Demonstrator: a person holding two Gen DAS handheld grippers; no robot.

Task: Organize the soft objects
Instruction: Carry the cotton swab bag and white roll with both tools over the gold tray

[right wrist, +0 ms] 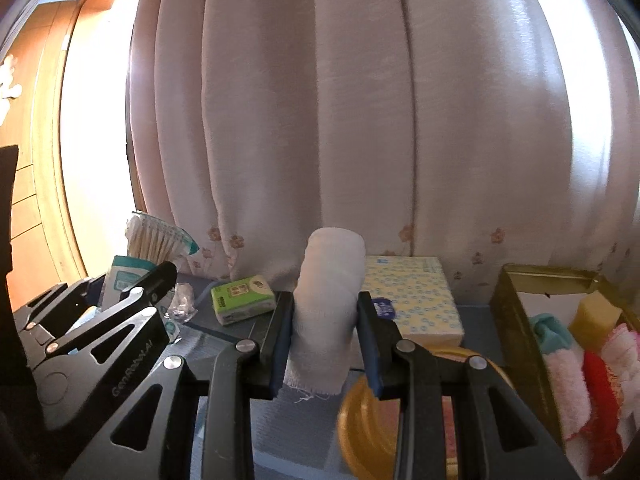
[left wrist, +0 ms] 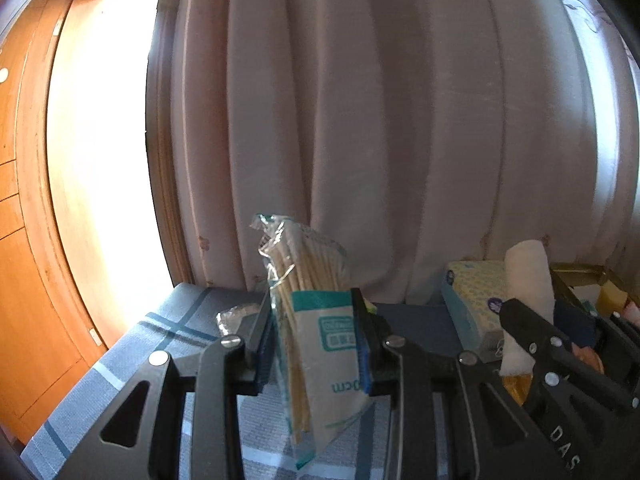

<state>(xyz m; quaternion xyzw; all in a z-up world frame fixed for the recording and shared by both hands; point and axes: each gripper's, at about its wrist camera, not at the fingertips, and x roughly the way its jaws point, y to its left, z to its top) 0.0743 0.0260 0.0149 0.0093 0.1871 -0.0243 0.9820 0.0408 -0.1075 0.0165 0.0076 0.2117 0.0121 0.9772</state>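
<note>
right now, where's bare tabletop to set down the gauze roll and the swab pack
Bare cloth lies between the green tissue pack and the yellow tissue box, just ahead of the gauze roll. More shows on the left side, left of the cotton swab pack. Crowded: the gold box at right is full of cloths, with a yellow dish beside it.

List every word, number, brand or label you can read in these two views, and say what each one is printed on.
"GenRobot.AI": on the black frame of the left hand-held gripper, right wrist view; partly blurred.
"DAS": on the black frame of the right hand-held gripper, left wrist view; cut off.
"0cm", upside down: on the clear packet of wooden cotton swabs.
Unreadable: the green tissue pack label and the yellow dotted tissue pack logo.
</note>
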